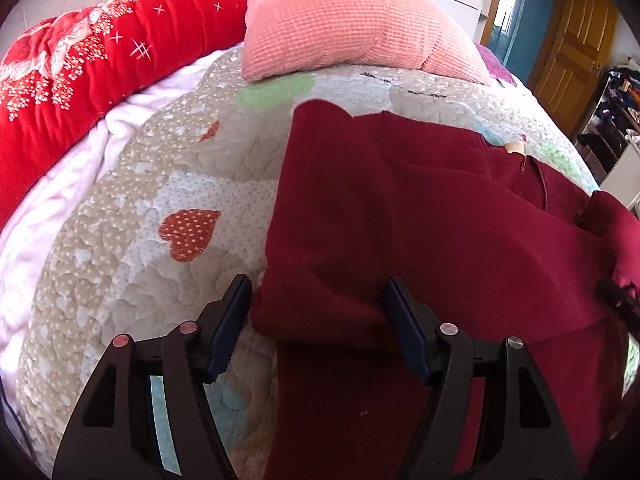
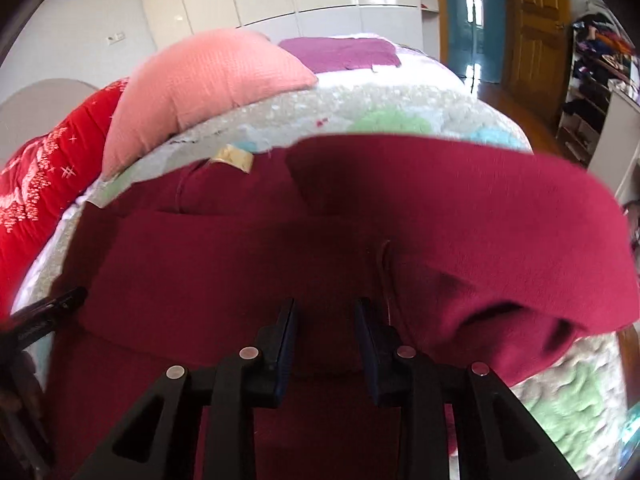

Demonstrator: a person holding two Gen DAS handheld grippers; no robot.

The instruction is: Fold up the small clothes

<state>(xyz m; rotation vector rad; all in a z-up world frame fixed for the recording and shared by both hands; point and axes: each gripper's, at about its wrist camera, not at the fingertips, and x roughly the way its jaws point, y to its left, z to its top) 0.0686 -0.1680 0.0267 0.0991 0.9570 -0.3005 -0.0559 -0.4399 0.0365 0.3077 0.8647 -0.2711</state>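
Observation:
A dark red garment (image 1: 440, 220) lies spread on the quilted bedspread (image 1: 140, 220), its tan neck label (image 1: 516, 147) at the far side. My left gripper (image 1: 316, 304) is open over the garment's near left edge. A folded ridge of the cloth lies between its fingers, which do not press on it. In the right wrist view the same garment (image 2: 240, 260) fills the middle, its label (image 2: 234, 158) at the far edge and a sleeve (image 2: 480, 200) folded across its right part. My right gripper (image 2: 326, 320) hovers low over the cloth, jaws slightly apart with nothing pinched.
A pink pillow (image 1: 352, 20) and a red floral blanket (image 1: 80, 72) lie at the head of the bed. A purple cloth (image 2: 340, 54) rests farther back. The bed's right edge drops to a wooden floor, with a wooden door (image 2: 536, 28) and a cluttered shelf (image 2: 596, 72) beyond.

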